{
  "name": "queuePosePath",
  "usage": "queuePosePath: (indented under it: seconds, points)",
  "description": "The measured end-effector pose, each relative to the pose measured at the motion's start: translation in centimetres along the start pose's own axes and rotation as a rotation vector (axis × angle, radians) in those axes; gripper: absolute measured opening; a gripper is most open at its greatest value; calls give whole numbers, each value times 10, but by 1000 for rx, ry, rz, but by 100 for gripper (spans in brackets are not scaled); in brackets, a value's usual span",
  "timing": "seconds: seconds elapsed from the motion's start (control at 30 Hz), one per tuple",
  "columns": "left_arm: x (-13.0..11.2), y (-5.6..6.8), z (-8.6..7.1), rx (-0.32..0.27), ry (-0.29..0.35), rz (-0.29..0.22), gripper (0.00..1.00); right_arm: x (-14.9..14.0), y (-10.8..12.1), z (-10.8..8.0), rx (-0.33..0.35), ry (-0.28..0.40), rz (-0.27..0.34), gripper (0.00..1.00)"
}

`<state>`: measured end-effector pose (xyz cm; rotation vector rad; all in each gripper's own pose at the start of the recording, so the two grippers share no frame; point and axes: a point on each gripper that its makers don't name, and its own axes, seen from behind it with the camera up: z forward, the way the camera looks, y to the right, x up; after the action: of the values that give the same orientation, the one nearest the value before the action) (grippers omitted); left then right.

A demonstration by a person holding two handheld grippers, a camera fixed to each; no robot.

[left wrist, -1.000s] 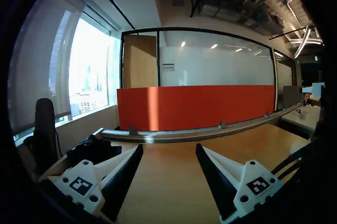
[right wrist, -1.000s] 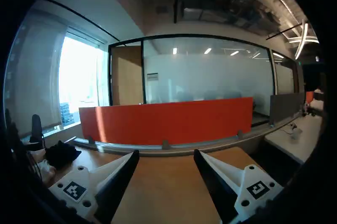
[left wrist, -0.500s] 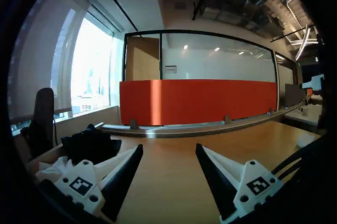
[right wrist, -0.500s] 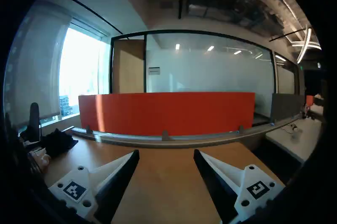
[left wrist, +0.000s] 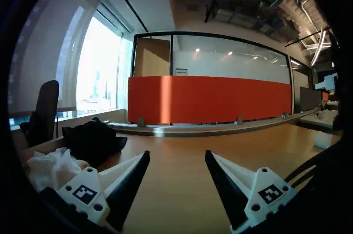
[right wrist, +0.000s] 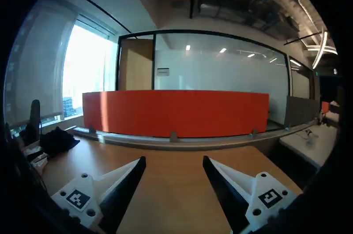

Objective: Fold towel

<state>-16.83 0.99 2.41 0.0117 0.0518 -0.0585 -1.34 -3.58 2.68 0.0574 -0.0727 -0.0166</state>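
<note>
Left gripper (left wrist: 176, 154) held over wooden table (left wrist: 185, 185), jaws released. Right gripper (right wrist: 173, 158) jaws likewise released. White towel (left wrist: 50, 169) seen crumpled just beside black cloth (left wrist: 92, 141).

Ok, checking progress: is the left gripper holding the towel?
No, the left gripper is open and empty; the white towel lies crumpled beside it.

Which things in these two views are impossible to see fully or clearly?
1. Left gripper view: the crumpled white cloth is partly hidden behind a finger of the left gripper; its edges cannot be traced.
2. Right gripper view: the black bundle at the far left is too small to identify.
</note>
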Motion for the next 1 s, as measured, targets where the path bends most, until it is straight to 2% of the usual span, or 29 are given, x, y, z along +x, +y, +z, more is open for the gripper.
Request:
queuePosePath:
  seconds: [0.17,0.37,1.0]
  points:
    - [-10,-2,-3,8,1,24,93,-12,3,0,-7,-4,-1,100]
    - [-18,-5,-5,13,0,12,92,-22,3,0,-8,-14,11,100]
    - [-22,-4,-8,15,2,9,92,-20,9,-10,-19,-23,-3,100]
